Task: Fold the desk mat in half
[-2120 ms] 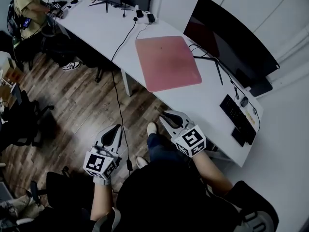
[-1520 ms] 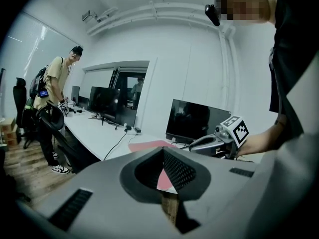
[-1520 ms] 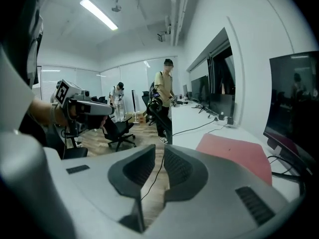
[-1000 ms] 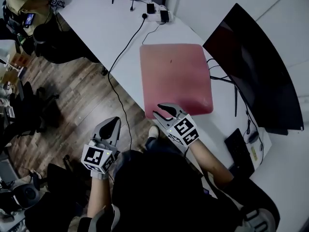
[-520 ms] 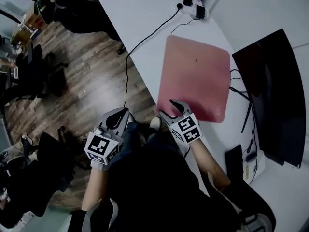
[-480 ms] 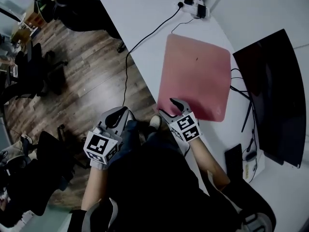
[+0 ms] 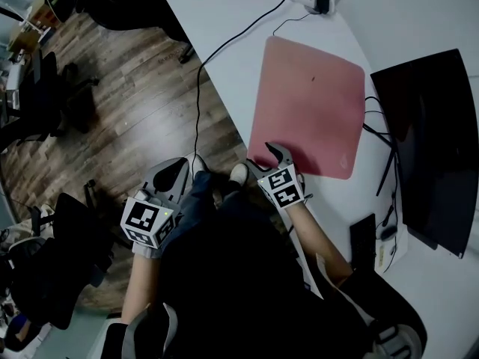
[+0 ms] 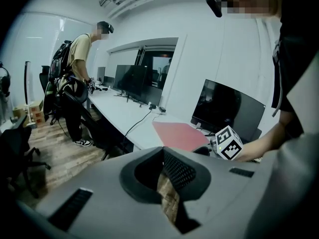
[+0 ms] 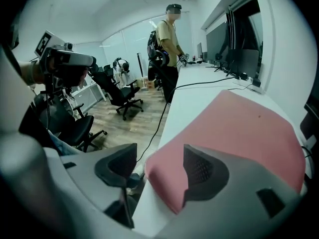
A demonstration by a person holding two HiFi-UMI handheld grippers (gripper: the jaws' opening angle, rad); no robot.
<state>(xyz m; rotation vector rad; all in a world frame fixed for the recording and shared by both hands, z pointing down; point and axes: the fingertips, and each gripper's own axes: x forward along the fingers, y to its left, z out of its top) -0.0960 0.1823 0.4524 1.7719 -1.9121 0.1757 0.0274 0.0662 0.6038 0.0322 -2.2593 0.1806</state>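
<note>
Flat pink rectangular desk mat (image 7: pixel 307 103) lies on white desk (image 7: pixel 224 21), near corner half-hidden by right gripper (image 7: pixel 263 158), whose jaws have just been opening and stand wide astride it; left gripper (image 7: pixel 177 167) is closed, empty.

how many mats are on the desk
1. The mat lies flat on the desk, beside the monitor, with one corner near the desk's edge. The desk runs out of frame, so another could be hidden.
</note>
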